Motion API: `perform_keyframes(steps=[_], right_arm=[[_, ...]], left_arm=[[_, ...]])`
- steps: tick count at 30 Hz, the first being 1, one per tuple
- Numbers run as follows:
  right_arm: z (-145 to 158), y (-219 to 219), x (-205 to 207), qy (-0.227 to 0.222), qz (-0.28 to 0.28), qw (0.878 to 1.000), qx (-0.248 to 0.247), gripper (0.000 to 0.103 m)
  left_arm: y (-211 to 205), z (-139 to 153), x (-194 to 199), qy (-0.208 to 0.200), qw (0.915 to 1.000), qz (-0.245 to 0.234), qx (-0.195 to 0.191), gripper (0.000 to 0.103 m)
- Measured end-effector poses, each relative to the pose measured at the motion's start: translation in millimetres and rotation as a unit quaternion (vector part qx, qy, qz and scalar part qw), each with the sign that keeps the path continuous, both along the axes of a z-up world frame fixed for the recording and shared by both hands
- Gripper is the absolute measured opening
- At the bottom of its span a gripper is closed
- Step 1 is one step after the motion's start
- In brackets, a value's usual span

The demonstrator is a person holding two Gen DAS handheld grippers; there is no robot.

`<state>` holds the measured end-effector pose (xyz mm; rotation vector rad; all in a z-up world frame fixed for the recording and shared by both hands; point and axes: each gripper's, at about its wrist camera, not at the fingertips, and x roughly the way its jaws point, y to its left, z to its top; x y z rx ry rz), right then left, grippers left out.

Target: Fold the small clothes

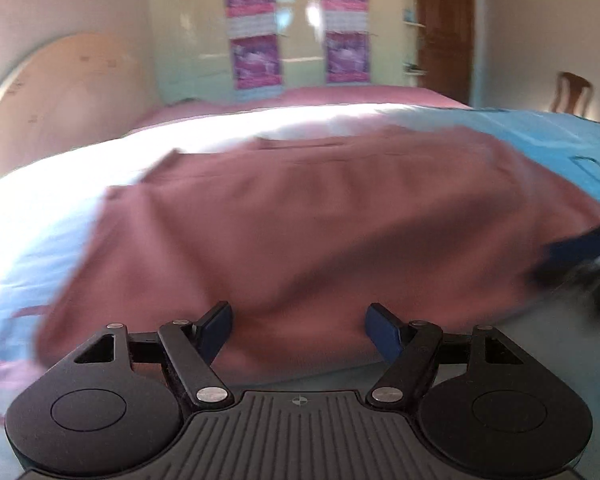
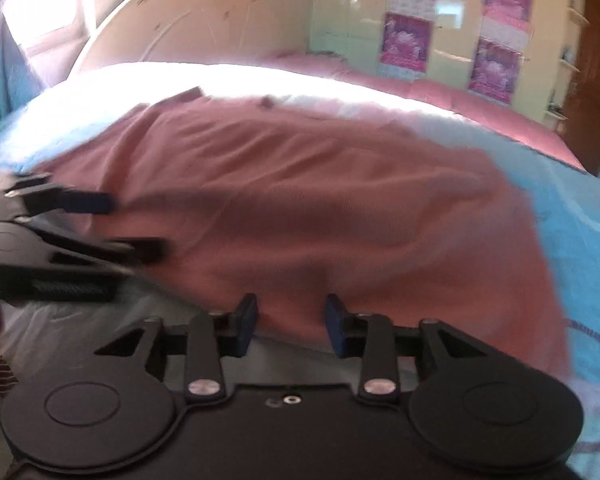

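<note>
My left gripper sits at the near hem of the pink garment with its jaws spread wide and nothing between them. My right gripper is at the same hem further along, jaws parted more narrowly and also empty; from what I can see neither has taken hold of cloth. The garment lies spread on the light blue bed sheet, rumpled, its near edge just ahead of both sets of fingers. I judge the folding as barely begun: I make out no crisp fold, only loose creases, so every fold is left to do. Its long axis seems to run across both views, left to right, with what may be a collar or waistband at the far edge, though blur keeps me from being sure.
</note>
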<state>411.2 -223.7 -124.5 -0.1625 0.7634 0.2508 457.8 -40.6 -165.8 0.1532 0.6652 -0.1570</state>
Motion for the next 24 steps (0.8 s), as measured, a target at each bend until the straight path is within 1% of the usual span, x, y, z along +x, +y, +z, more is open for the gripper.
perform_keyframes(steps=[1,2,4,5,6,7,8,9,10,12,13,14,16,17,18,19,22,24], right_arm=[[4,-13,1,-0.011,-0.027,1.0,-0.009,0.031],[6,-34,4,-0.01,-0.057,0.998,-0.009,0.028],[0,-71,8,0.017,-0.114,0.993,-0.004,0.026],[-3,-86,7,0.024,-0.123,0.992,-0.005,0.026],[-1,-91,5,0.026,-0.12,0.992,-0.005,0.026],[1,-91,3,0.029,-0.113,0.993,-0.016,0.026],[3,-87,1,0.023,-0.103,0.994,-0.033,0.026],[5,-85,-2,0.007,-0.105,0.994,-0.044,0.027],[4,-85,-1,0.003,-0.11,0.993,-0.037,0.026],[-5,-92,6,0.026,-0.119,0.992,-0.028,0.026],[-3,-92,8,0.025,-0.119,0.992,-0.03,0.026],[2,-91,8,0.021,-0.121,0.992,-0.024,0.023],[9,-94,4,0.007,-0.126,0.992,0.002,0.02],[6,-95,7,0.018,-0.131,0.991,0.002,0.019],[-1,-98,11,0.034,-0.135,0.99,-0.009,0.019],[-3,-99,11,0.033,-0.133,0.991,-0.008,0.019],[4,-102,8,0.018,-0.138,0.99,-0.007,0.019],[-4,-107,9,0.034,-0.144,0.989,-0.008,0.019]], left_arm=[[18,-1,3,0.005,0.9998,0.019,-0.001,0.073],[35,-3,4,0.009,0.9994,0.032,-0.011,0.073],[63,-1,4,0.009,0.9984,0.046,-0.032,0.074],[67,2,3,0.005,0.9979,0.06,-0.024,0.074],[67,3,5,0.0,0.9973,0.073,-0.004,0.074],[69,4,6,-0.004,0.9966,0.082,0.006,0.074],[74,4,7,-0.002,0.9958,0.092,-0.007,0.074],[79,1,10,0.009,0.9951,0.096,-0.025,0.074],[83,-7,19,0.026,0.9947,0.096,-0.025,0.074],[81,-4,19,0.018,0.9948,0.099,-0.01,0.074],[81,-1,17,0.008,0.9948,0.101,-0.009,0.074],[82,-2,20,0.009,0.9946,0.103,-0.01,0.074],[90,-10,23,0.026,0.9937,0.106,-0.026,0.074],[93,-10,22,0.021,0.9935,0.108,-0.03,0.074],[93,-9,23,0.017,0.993,0.113,-0.029,0.074],[95,-7,18,0.011,0.993,0.114,-0.031,0.074],[97,-12,20,0.028,0.9933,0.111,-0.018,0.075],[99,-11,21,0.032,0.9926,0.115,-0.022,0.076]])
